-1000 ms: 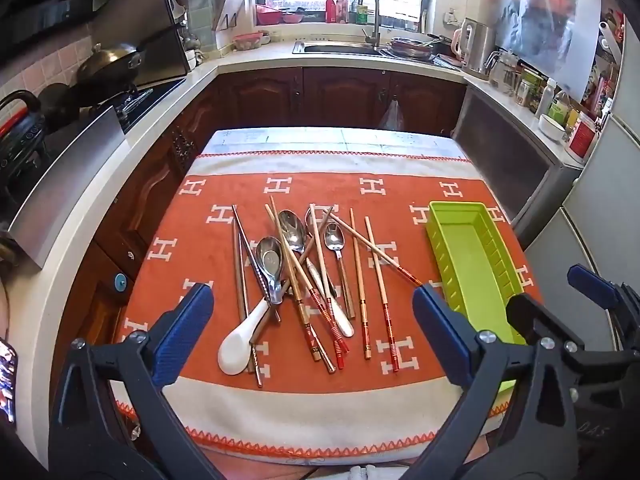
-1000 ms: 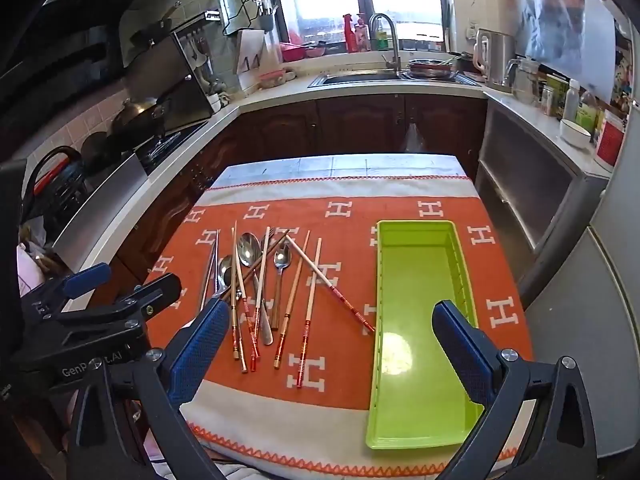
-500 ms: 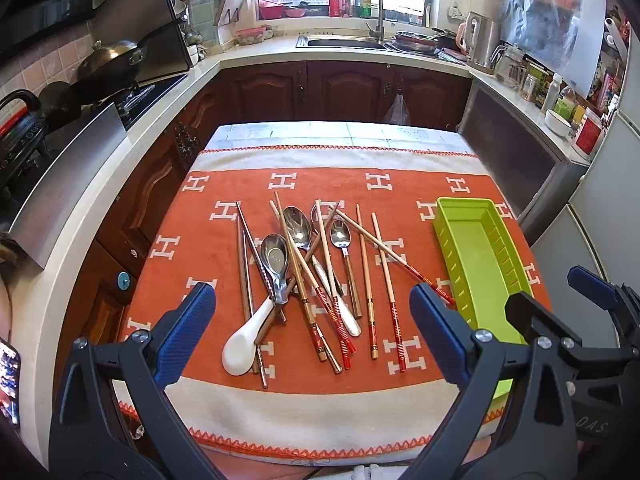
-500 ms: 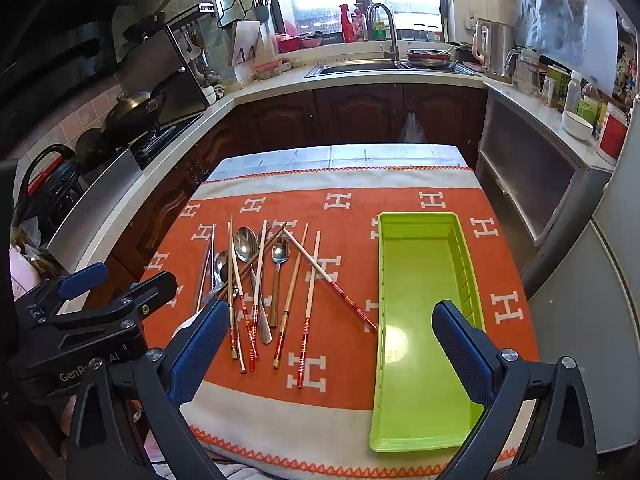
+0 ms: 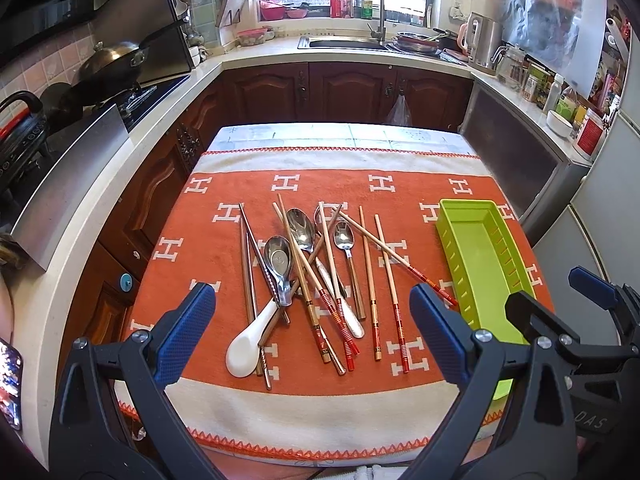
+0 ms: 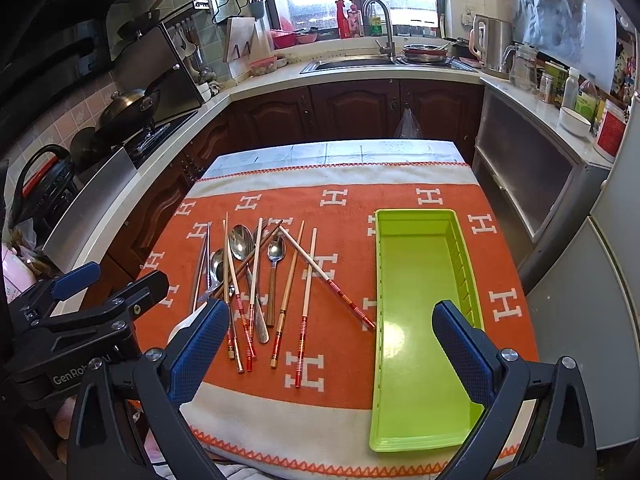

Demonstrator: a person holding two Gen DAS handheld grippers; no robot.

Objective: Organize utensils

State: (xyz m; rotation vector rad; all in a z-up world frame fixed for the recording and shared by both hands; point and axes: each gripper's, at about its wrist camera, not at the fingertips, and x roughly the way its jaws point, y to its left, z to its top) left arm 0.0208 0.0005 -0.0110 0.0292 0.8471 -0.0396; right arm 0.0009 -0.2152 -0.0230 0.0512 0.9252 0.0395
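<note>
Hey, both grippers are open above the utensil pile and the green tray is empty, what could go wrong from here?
1. The chopsticks and metal spoons lie crossed in one pile, so lifting one would likely drag or flick its neighbours.
2. The white spoon lies partly under that pile near the cloth's front; a nudge may push it off.
3. The green tray looks light and may slide if bumped.
</note>
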